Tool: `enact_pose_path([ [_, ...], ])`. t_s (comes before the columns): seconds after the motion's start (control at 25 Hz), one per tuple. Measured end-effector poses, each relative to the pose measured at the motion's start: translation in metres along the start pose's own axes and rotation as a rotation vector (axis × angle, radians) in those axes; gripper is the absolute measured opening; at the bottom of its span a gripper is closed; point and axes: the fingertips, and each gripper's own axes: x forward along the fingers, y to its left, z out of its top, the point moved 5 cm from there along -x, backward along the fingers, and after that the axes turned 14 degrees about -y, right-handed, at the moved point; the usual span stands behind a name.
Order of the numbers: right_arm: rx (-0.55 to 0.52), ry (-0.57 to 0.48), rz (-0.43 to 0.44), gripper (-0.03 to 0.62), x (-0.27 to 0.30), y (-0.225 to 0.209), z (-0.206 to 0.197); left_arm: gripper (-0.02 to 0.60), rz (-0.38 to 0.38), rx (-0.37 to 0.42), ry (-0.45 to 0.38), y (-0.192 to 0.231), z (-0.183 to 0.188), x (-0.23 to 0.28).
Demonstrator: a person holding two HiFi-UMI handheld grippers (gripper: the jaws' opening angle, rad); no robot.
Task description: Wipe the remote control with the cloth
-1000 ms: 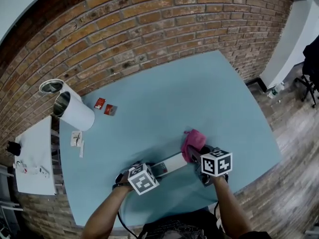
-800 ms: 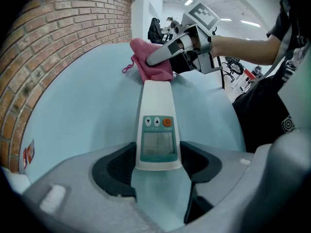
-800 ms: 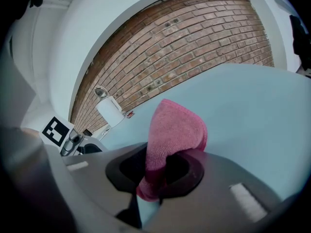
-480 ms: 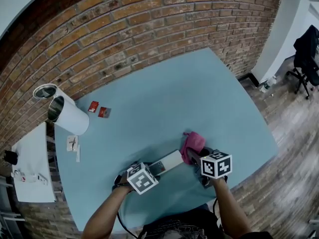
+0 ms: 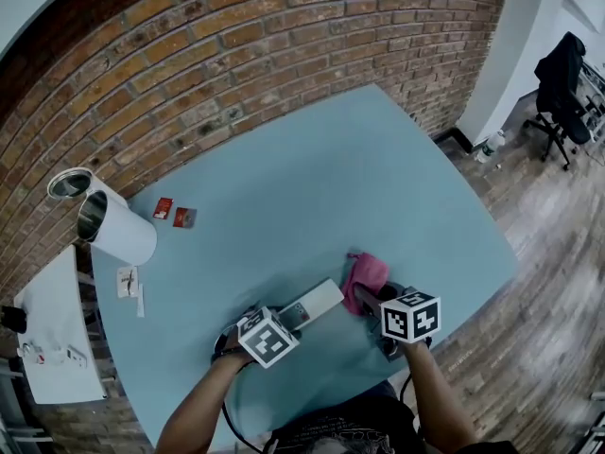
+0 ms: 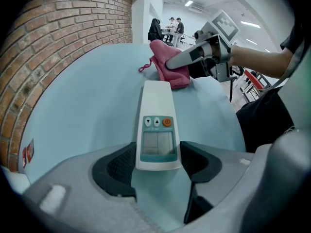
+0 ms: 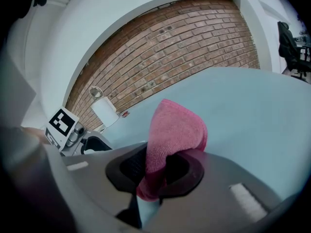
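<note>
Left gripper: jaws closed on the sides of the remote's near end, screen and buttons facing up.
Remote: lower centre of the head view, above the blue table. Its far end points at the cloth. Whether it rests on the table cannot be told.
Right gripper: jaws pinched shut on a fold of the cloth, the rest bunched above them.
Cloth: pink, at the remote's far tip and apparently touching it.
Progress: both items are in hand and the cloth has been brought to the far end. How much has been wiped is not visible.
Remaining, as judged: strokes along the face toward the buttons and screen, then the sides. The clamped end would need a regrip.
</note>
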Motion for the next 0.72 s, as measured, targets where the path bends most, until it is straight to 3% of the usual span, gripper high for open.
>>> enact_pose_path([
  [0.72,-0.013,-0.008,-0.022,0.066,-0.015,0.033,-0.025,0.293,-0.005,0.010,-0.044,0.000,0.001,-0.001],
])
